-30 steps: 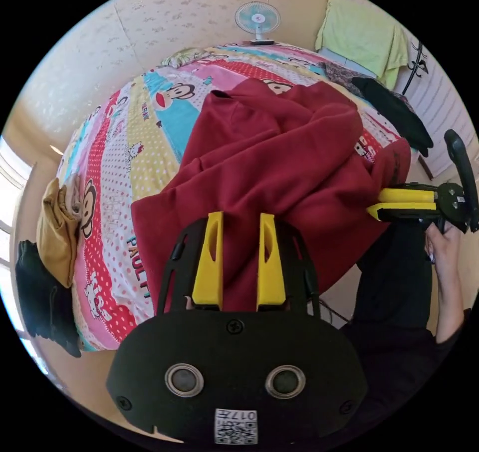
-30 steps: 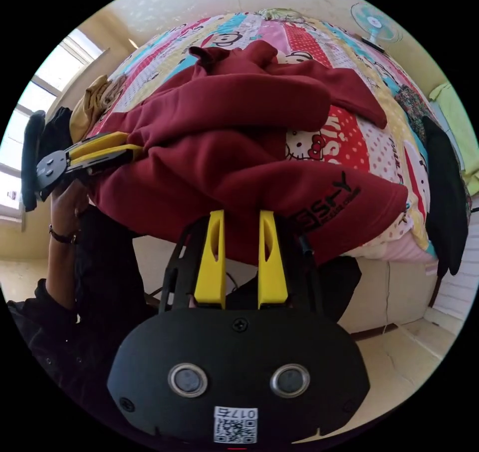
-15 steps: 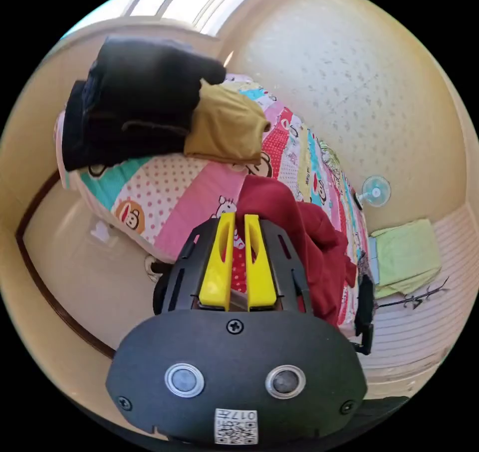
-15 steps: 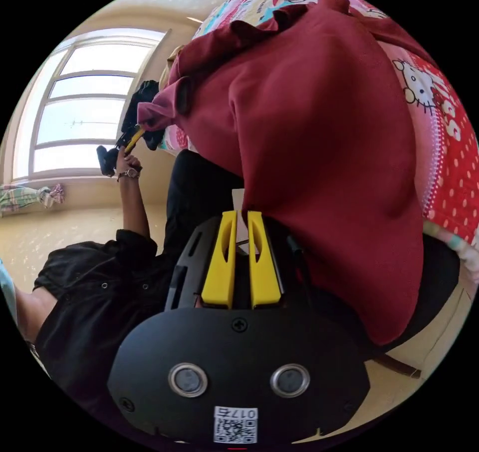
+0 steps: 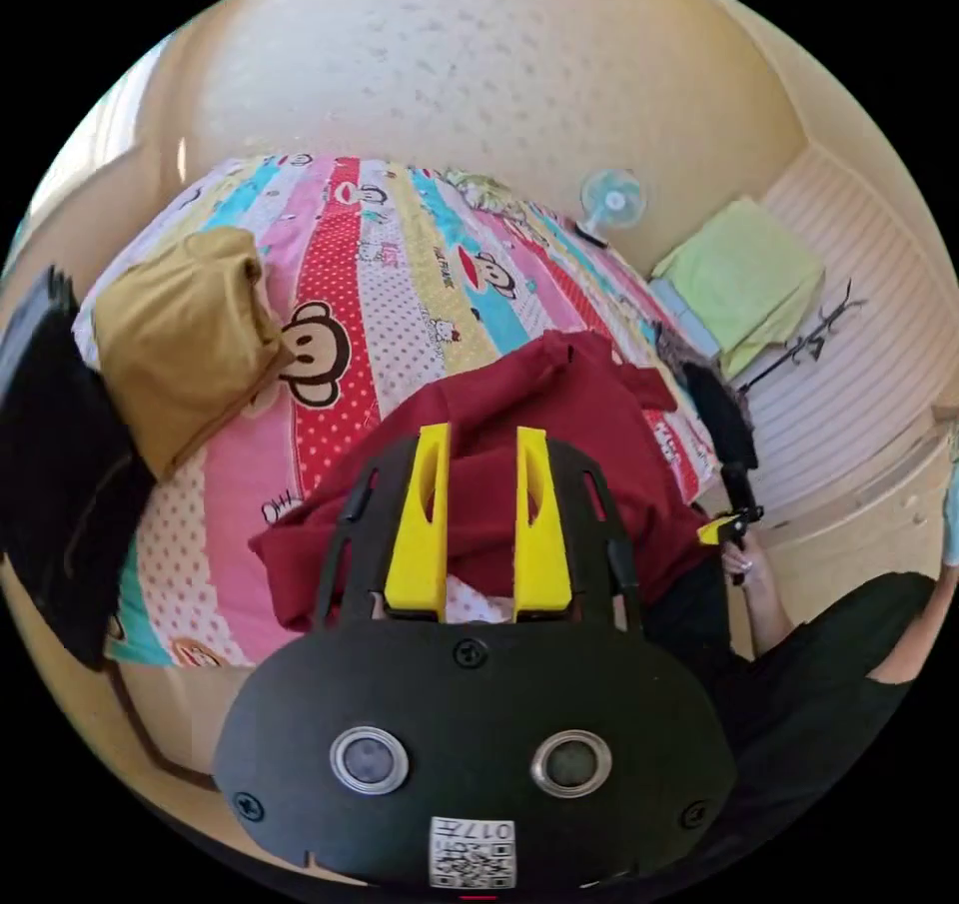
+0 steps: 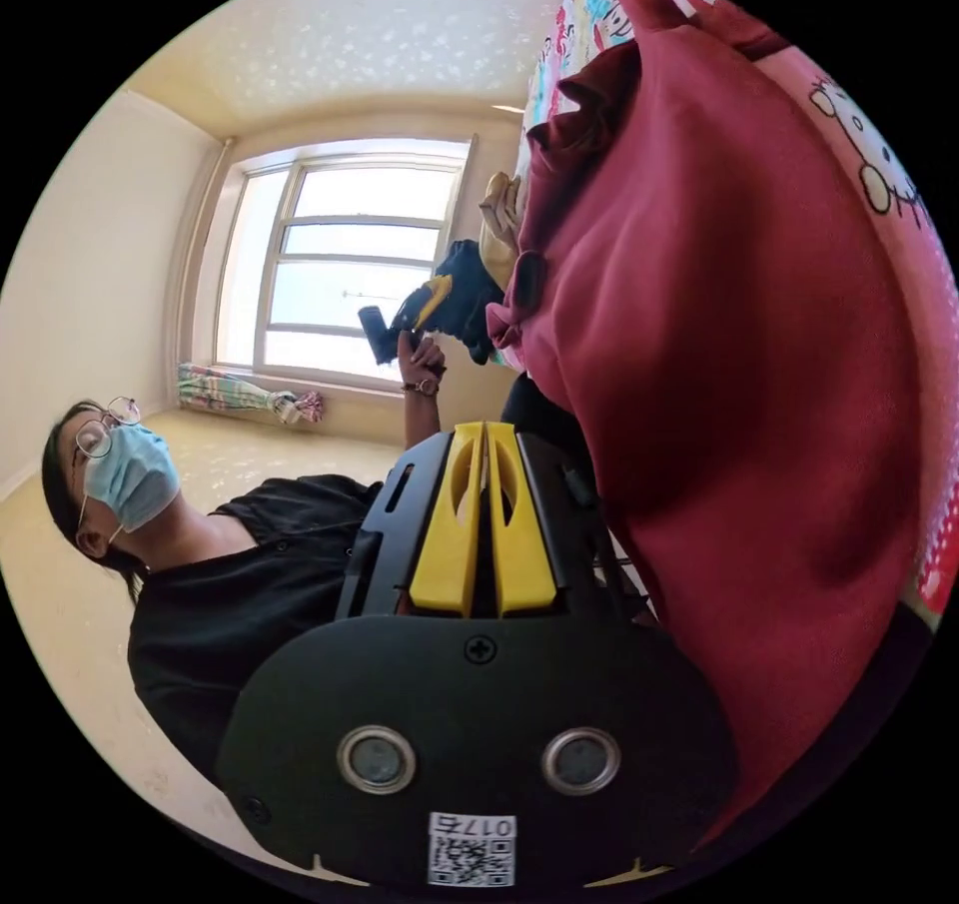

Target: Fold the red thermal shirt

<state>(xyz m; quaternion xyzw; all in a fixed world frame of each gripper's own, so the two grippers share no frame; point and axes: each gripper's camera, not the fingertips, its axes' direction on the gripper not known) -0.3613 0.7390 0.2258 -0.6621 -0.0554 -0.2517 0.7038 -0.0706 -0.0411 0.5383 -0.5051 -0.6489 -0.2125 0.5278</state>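
L gripper (image 5: 479,524) jaws now apart, let go of shirt (image 5: 559,445) — it lies bunched on bed (image 5: 400,275) edge. R gripper (image 6: 483,519) jaws closed, empty. Needs regrasp before folding.

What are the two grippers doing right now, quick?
Left gripper: open, jaws apart over the red shirt, holding nothing.
Right gripper: shut, jaws together; nothing seen between them, the shirt hanging beside it.
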